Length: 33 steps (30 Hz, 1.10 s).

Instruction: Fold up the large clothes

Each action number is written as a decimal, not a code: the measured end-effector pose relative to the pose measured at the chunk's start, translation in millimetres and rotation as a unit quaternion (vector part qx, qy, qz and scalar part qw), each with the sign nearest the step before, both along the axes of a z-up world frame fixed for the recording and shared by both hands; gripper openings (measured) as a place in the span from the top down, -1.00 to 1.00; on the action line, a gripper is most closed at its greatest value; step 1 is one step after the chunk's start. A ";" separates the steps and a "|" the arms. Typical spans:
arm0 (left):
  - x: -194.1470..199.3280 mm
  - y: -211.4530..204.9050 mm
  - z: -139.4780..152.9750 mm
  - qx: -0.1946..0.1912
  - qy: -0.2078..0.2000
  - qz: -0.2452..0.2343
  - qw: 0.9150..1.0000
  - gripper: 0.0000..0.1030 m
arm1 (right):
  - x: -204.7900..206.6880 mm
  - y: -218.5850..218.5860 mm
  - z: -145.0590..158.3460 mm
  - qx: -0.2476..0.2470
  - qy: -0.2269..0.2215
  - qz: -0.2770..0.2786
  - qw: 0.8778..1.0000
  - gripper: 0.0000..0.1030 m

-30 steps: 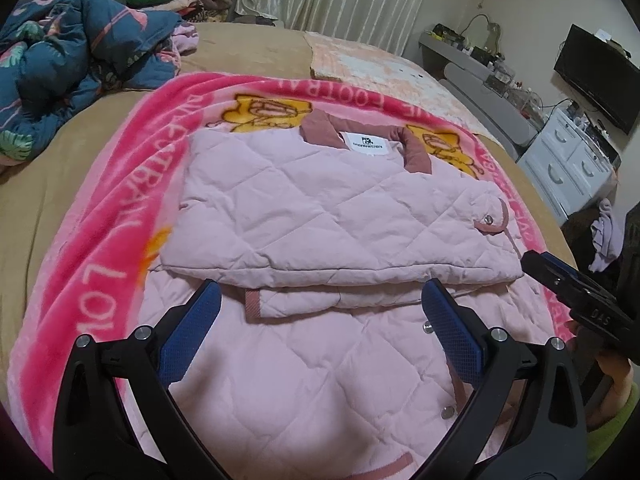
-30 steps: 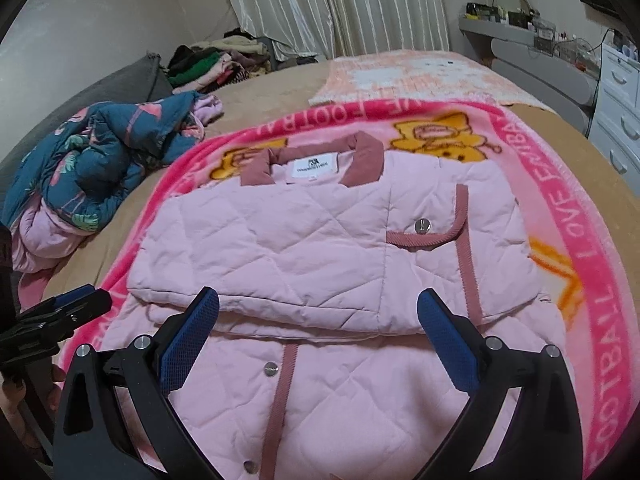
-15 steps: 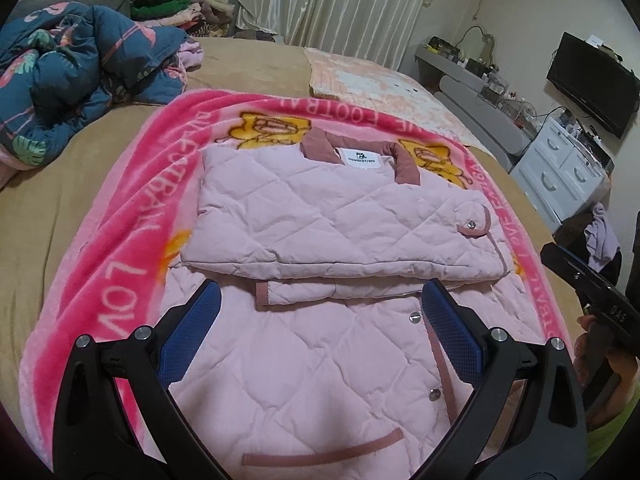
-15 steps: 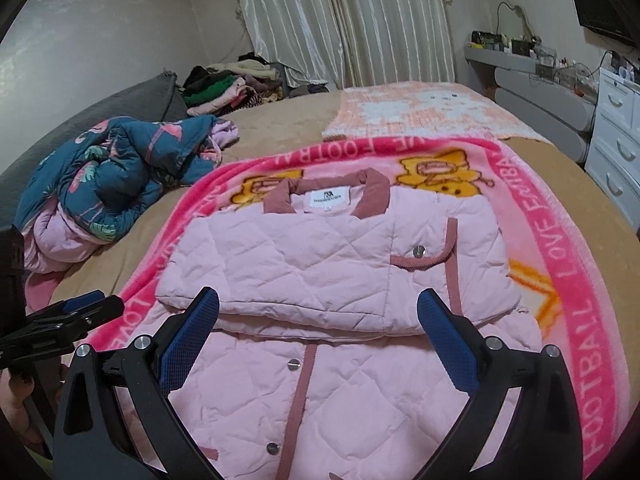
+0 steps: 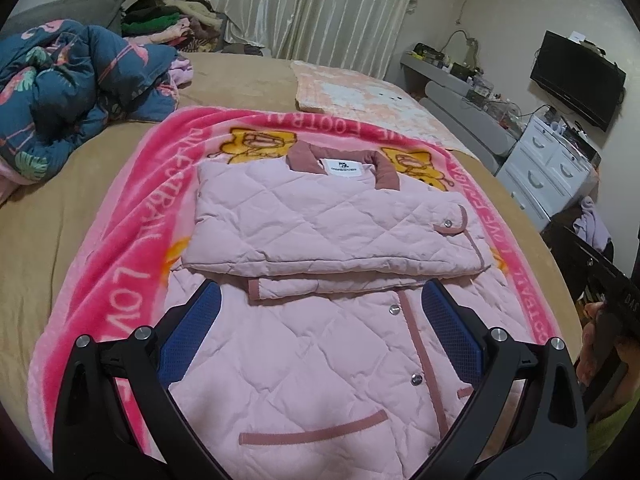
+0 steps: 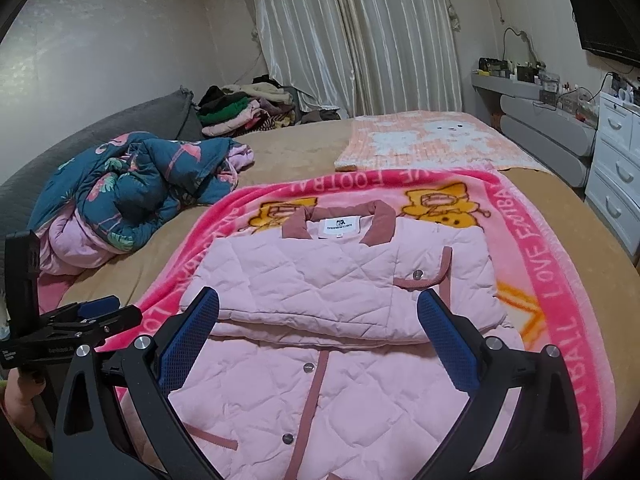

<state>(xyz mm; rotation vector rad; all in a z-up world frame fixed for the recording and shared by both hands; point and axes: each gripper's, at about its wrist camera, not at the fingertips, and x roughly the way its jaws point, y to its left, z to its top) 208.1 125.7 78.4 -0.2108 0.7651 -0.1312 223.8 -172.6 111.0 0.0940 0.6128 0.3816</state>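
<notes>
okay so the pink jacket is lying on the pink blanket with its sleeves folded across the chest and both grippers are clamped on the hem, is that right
Not quite. Both grippers are open and hold nothing: the left gripper and the right gripper hover above the jacket, as each wrist view shows. The jacket does lie on the blanket with its sleeves folded across.

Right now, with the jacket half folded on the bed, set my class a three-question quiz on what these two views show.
1. True or false: the left gripper is clamped on the pink quilted jacket.
2. What lies directly under the jacket? A) the pink cartoon blanket B) the blue floral quilt C) bare mattress
3. Fill in: the sleeves are folded across the jacket's ____ half, nearest the collar.

Key: 1 false, both the left and the right gripper stand open above it; 2 A; 3 upper.
</notes>
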 end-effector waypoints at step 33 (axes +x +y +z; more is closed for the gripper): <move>-59.9 -10.7 -35.3 0.023 0.005 -0.001 1.000 -0.83 | -69.6 -53.4 -44.5 -0.027 0.012 -0.034 0.999 -0.92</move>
